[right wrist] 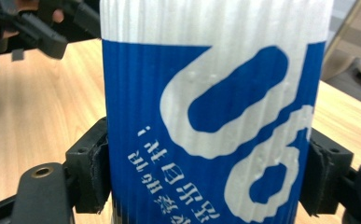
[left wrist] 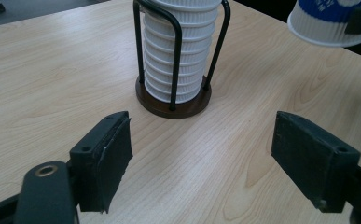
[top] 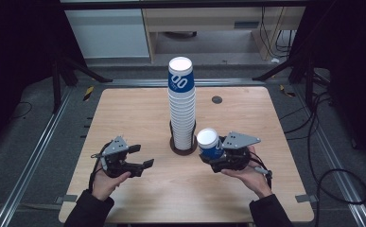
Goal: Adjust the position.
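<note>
Cup [right wrist: 215, 116] in right claw [top: 218, 153] is light, thin ribbed paper, crushable: pinch mid-wall gently as now; left claw [left wrist: 215, 158] spread, empty.

The left gripper [top: 140, 157] was a black 2-jaw tool with a small grey 3-cornered plate on top and a black cable trailing back over the hand; in the left gripper view its jaws were blocky, each faced with a dark rubbery pad [left wrist: 115, 161] frayed along the edge, a small screw hole in each jaw's top, and a brass-ringed hole in the arm below; the right gripper [top: 217, 154] was of the same black build, its grey plate larger and dotted with screws, its cable black; both forearms wore dark sleeves [top: 88, 210] reaching to the wrists.
</note>
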Available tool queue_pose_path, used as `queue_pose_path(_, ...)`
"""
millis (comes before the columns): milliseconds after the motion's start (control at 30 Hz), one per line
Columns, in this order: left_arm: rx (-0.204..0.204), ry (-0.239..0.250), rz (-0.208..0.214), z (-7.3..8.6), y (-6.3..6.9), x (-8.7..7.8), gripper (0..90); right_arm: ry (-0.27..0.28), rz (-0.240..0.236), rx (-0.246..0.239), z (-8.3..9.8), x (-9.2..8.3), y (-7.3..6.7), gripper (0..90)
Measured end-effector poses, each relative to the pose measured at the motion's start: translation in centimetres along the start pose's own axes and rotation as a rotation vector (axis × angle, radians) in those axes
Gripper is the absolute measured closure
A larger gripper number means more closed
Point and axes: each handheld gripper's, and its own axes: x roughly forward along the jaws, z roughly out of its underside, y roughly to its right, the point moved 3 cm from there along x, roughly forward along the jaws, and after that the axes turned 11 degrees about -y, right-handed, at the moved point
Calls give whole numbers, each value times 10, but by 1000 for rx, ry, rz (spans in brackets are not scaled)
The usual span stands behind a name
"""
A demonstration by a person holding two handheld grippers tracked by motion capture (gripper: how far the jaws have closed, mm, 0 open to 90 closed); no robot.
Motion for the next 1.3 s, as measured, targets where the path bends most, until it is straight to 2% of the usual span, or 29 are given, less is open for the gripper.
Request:
queue_pose_path(367, 57, -17, 44, -3, 12, 1, 193, -73, -131, -100, 5, 20, -19, 208)
queue_pose_path(400, 64, -22, 48, -3, 13, 2, 193, -73, -131, -100, 5, 20, -19, 208)
queue_pose_path(667, 112, -52, 107, -3, 23, 9, 183, -116, -226, -163, 3, 36, -32, 208)
queue_pose_path(1300, 186, -99, 167, -3, 40, 19, 168, -215, -309, -275, 4, 66, -54, 208)
